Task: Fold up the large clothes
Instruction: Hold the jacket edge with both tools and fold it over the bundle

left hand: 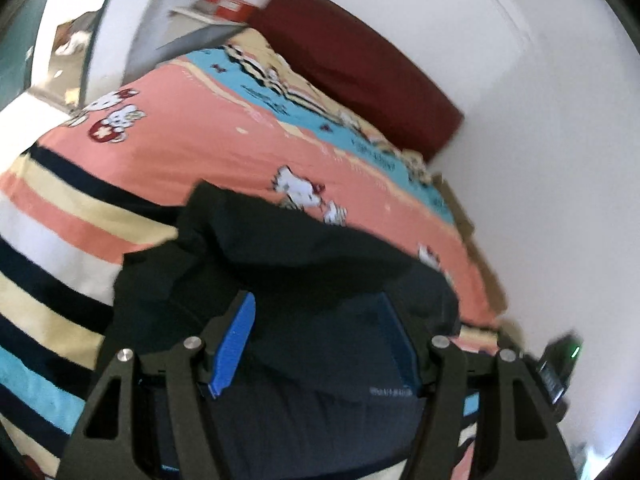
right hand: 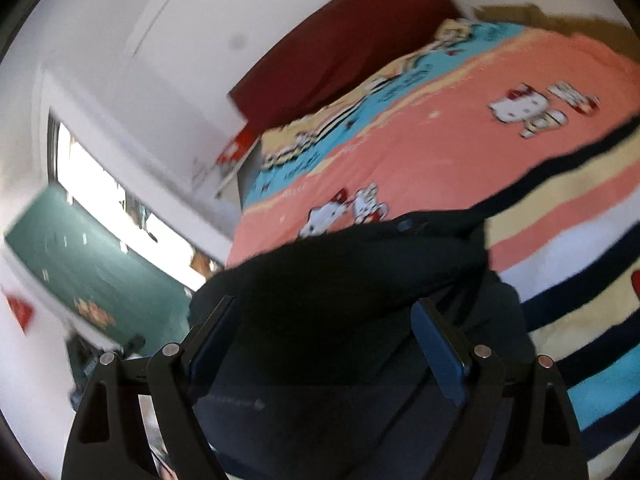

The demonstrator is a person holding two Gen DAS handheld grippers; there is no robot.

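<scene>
I'm seeing the black garment [left hand: 304,264] lying bunched on the bedspread [left hand: 224,148], folding apparently unfinished. Left gripper [left hand: 320,344] and right gripper [right hand: 324,348] are both gaping, gripping nothing.

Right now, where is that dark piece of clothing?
In both wrist views the dark garment lies bunched at the near end of the cartoon-cat bedspread, just ahead of each open tool.

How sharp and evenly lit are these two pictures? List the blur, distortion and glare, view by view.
Left wrist view: motion blur smears the cartoon-print pink bedspread and dark red headboard; fisheye curves the white wall. Right wrist view: similar blur; the bright window is blown out, and the black folded garment shows almost no detail.
</scene>
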